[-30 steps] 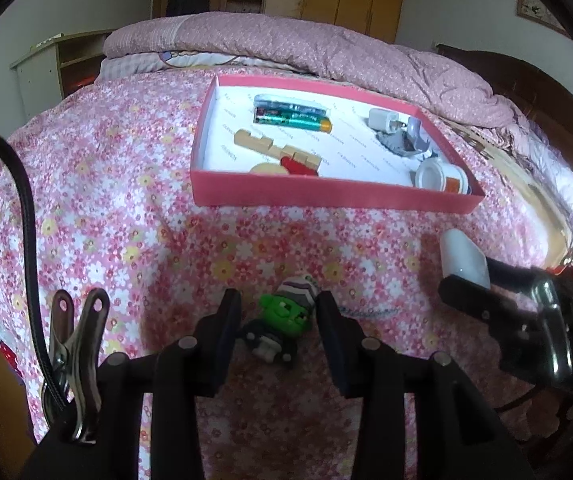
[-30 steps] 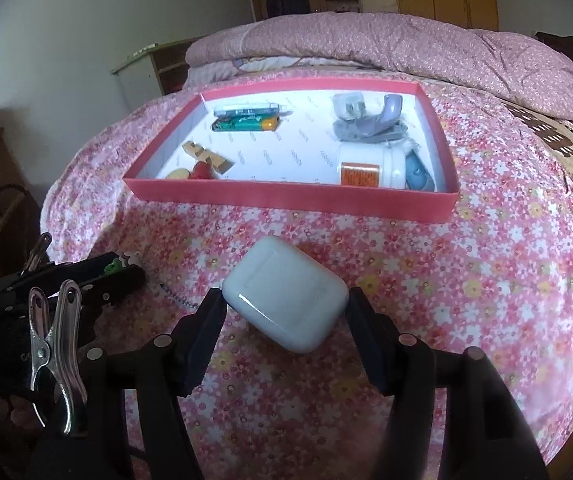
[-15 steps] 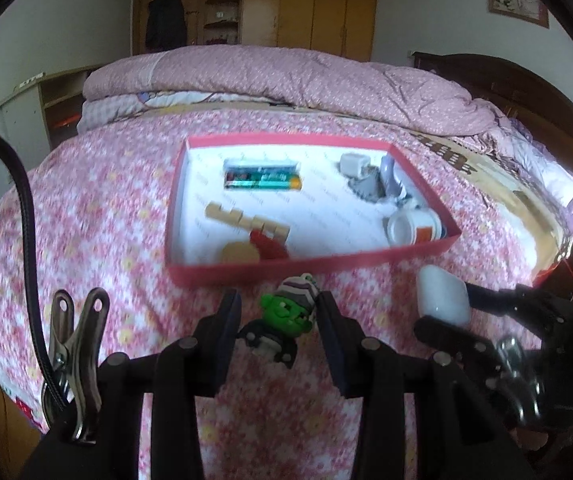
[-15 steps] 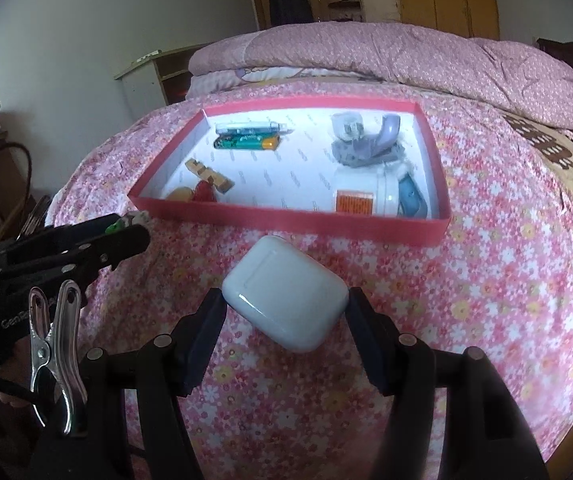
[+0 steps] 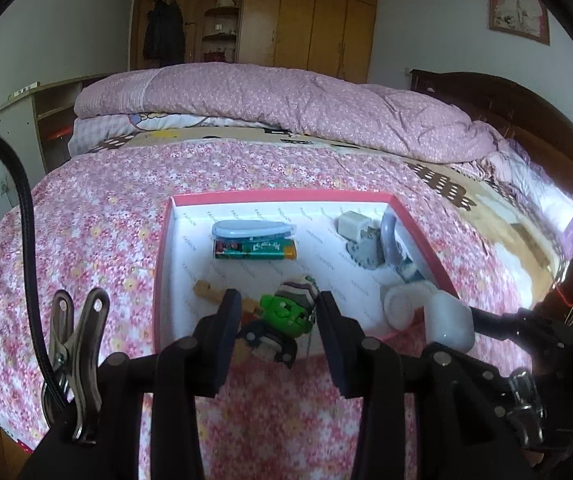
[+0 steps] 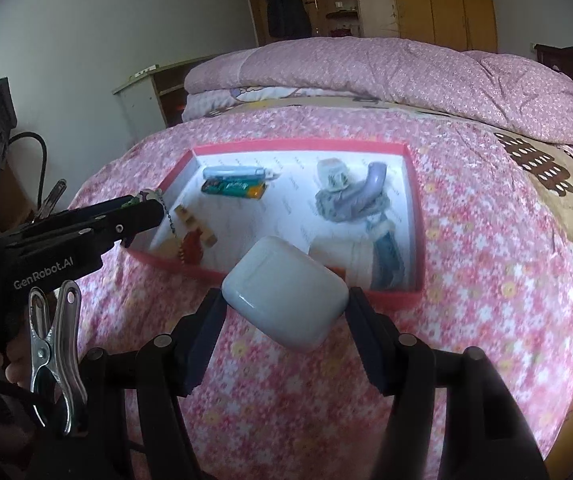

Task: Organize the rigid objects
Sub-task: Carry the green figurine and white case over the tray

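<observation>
My left gripper (image 5: 278, 320) is shut on a green-faced toy figure (image 5: 282, 320) with a striped hat, held above the near edge of the pink tray (image 5: 158, 280). My right gripper (image 6: 286, 304) is shut on a white earbud case (image 6: 284, 292), held above the tray's near wall (image 6: 390, 298). The case also shows at the right of the left wrist view (image 5: 448, 322). The left gripper (image 6: 142, 210) appears at the left of the right wrist view, over the tray's near left corner.
The tray holds a battery pack (image 5: 254, 248), a blue case (image 5: 252, 229), wooden blocks (image 6: 196, 226), a white charger plug (image 5: 353, 224), a grey-purple tangle (image 6: 350, 200) and a white jar (image 5: 400, 304). It lies on a pink floral bedspread (image 5: 86, 240). A folded quilt (image 5: 286, 108) lies behind.
Both grippers have risen and moved forward with their objects, from over the bedspread to above the tray's near edge. The tray now sits closer beneath them.
</observation>
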The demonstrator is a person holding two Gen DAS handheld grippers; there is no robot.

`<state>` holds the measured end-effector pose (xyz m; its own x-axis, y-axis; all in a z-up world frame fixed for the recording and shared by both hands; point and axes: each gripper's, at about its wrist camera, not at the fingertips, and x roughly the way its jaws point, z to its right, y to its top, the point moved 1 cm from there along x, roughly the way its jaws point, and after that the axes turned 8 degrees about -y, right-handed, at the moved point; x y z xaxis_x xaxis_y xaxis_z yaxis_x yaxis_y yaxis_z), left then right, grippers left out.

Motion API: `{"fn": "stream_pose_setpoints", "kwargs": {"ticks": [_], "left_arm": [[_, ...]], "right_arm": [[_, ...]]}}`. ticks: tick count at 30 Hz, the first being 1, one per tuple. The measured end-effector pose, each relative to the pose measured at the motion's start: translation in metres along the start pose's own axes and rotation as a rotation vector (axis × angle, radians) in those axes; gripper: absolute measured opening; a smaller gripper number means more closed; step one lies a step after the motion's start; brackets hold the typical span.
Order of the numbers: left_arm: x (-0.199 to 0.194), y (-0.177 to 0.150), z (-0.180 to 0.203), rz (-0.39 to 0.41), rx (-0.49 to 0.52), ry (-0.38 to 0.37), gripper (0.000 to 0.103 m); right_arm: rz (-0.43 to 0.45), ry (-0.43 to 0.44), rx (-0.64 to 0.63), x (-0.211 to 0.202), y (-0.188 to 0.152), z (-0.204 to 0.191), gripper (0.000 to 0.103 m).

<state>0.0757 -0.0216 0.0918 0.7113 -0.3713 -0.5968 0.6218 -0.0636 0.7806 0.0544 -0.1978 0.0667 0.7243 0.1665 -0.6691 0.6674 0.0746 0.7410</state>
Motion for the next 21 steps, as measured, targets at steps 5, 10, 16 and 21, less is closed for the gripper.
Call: {"fn": "stream_pose_setpoints", "kwargs": {"ticks": [5, 10, 16, 21], "left_arm": [[0.016, 0.008, -0.004, -0.019, -0.004, -0.007, 0.041], [0.030, 0.016, -0.005, -0.025, 0.004, -0.002, 0.041], [0.051, 0.021, -0.011, -0.044, -0.003, 0.009, 0.041], [0.070, 0.019, -0.018, -0.073, -0.018, 0.021, 0.041]], "right_arm": [[0.008, 0.001, -0.006, 0.005, 0.014, 0.001, 0.063], [0.009, 0.003, -0.012, 0.013, 0.026, 0.002, 0.063], [0.000, 0.009, -0.028, 0.028, 0.037, 0.001, 0.063], [-0.020, 0.018, -0.031, 0.043, 0.042, -0.001, 0.063]]}}
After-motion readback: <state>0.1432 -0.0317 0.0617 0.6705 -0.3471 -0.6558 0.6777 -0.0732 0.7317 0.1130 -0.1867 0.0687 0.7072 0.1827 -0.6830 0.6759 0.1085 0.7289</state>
